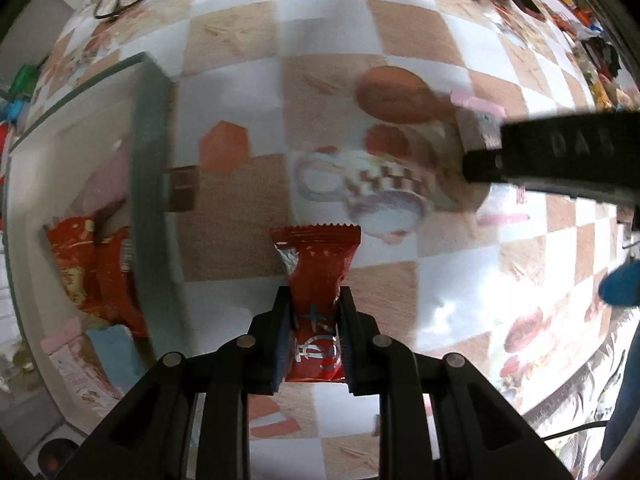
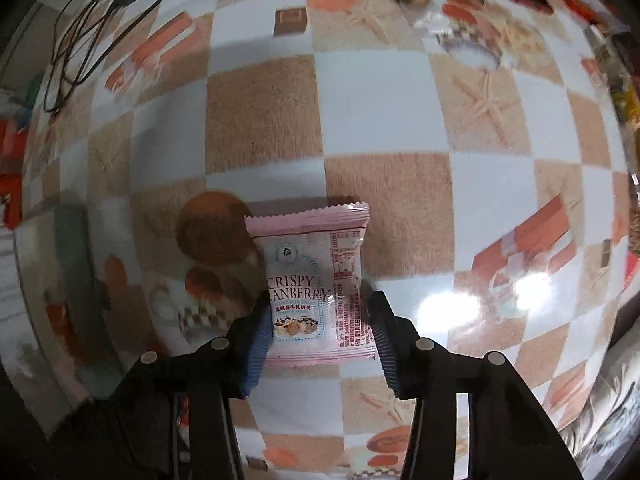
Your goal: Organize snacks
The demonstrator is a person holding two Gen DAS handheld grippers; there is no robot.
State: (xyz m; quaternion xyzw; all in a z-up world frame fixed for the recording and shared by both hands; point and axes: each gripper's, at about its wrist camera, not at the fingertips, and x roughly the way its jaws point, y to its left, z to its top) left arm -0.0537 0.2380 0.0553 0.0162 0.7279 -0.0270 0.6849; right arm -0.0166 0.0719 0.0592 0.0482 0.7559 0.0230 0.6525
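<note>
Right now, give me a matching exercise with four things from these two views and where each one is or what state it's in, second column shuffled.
Things:
1. red snack packet
2. pink cranberry packet
3. storage box
4. black cables

Places or states:
A. lying at the far left edge of the checkered tablecloth
B. pinched in the left tongs
C. at the left, already holding red packets
D. between the pads of the right tongs

Pairs: 1-B, 2-D, 3-C, 4-A
</note>
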